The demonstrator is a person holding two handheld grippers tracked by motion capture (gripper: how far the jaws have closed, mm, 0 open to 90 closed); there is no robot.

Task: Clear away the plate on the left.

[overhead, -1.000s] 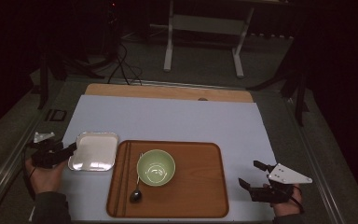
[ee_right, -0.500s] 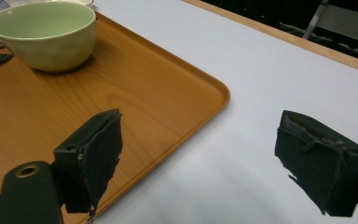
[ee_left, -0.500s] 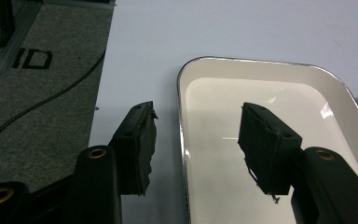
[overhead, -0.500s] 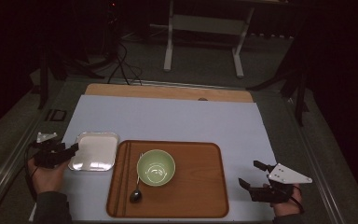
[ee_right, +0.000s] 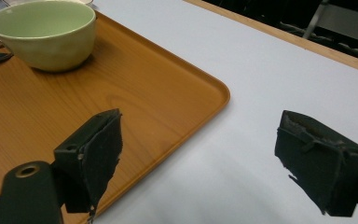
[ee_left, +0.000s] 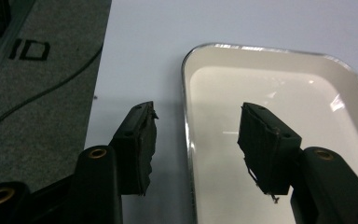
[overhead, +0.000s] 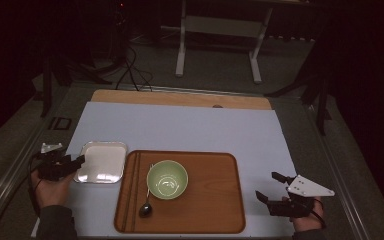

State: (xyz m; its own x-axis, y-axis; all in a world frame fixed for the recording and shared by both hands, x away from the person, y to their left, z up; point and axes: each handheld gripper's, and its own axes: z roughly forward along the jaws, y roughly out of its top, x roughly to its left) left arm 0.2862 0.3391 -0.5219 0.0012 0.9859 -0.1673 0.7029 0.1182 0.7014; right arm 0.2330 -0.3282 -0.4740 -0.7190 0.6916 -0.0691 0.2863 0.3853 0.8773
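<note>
A shallow white tray (overhead: 101, 161) with a shiny rim lies on the pale blue mat, left of a wooden tray (overhead: 205, 210). My left gripper (overhead: 79, 164) is at the white tray's left edge. In the left gripper view its jaws (ee_left: 198, 114) stand apart astride the rim (ee_left: 186, 93), one over the mat and one over the tray's inside, neither pressing. A green bowl (overhead: 167, 179) and a dark spoon (overhead: 146, 207) sit on the wooden tray. My right gripper (overhead: 269, 185) is open at the wooden tray's right side, one jaw over its corner (ee_right: 205, 93), nothing between the jaws (ee_right: 200, 126).
The mat (overhead: 180, 127) covers a wooden tabletop whose far edge (overhead: 180, 97) shows behind it. Dark floor with cables (ee_left: 37, 93) lies just left of the mat. A metal stand (overhead: 220, 30) stands beyond the table. The bowl (ee_right: 42, 32) is far from the right jaws.
My left gripper has edged slightly right toward the white tray. The right gripper, bowl and spoon have stayed in place.
</note>
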